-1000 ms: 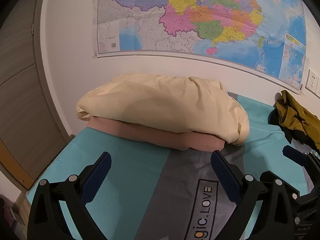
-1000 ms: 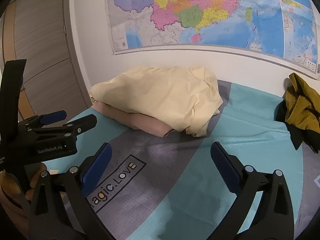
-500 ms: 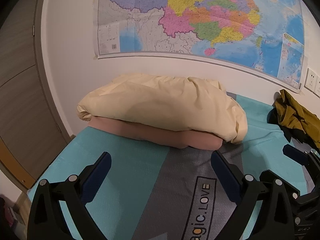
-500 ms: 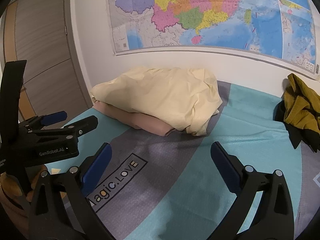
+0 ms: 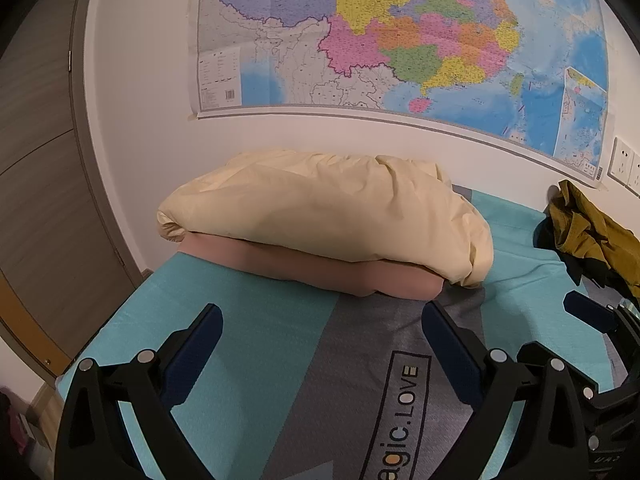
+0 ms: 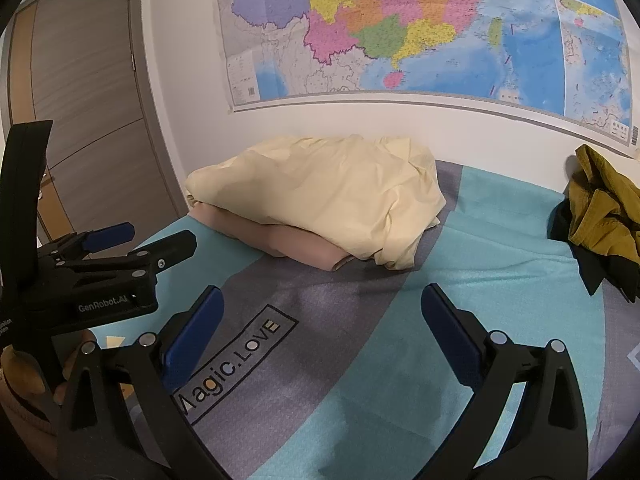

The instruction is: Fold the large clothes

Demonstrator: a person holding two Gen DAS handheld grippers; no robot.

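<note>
A folded cream garment (image 5: 320, 216) lies on top of a folded pink garment (image 5: 312, 270) at the far end of the bed; both also show in the right wrist view, cream (image 6: 320, 196) over pink (image 6: 296, 246). A crumpled mustard garment (image 5: 588, 228) lies at the far right by the wall, also in the right wrist view (image 6: 604, 208). My left gripper (image 5: 320, 344) is open and empty above the bedspread, short of the stack. My right gripper (image 6: 320, 332) is open and empty over the bedspread. The left gripper also shows at the left of the right wrist view (image 6: 120, 252).
The bed has a teal and grey bedspread (image 6: 460, 292) printed with "Magic.LOVE". A wall map (image 5: 400, 40) hangs behind the bed. A wooden door (image 6: 80, 100) stands at the left. Wall sockets (image 5: 624, 160) sit at the right. The bed's left edge (image 5: 120, 312) drops to the floor.
Both grippers have drifted slightly back and up from the stack, both staying open. The clothes have not moved.
</note>
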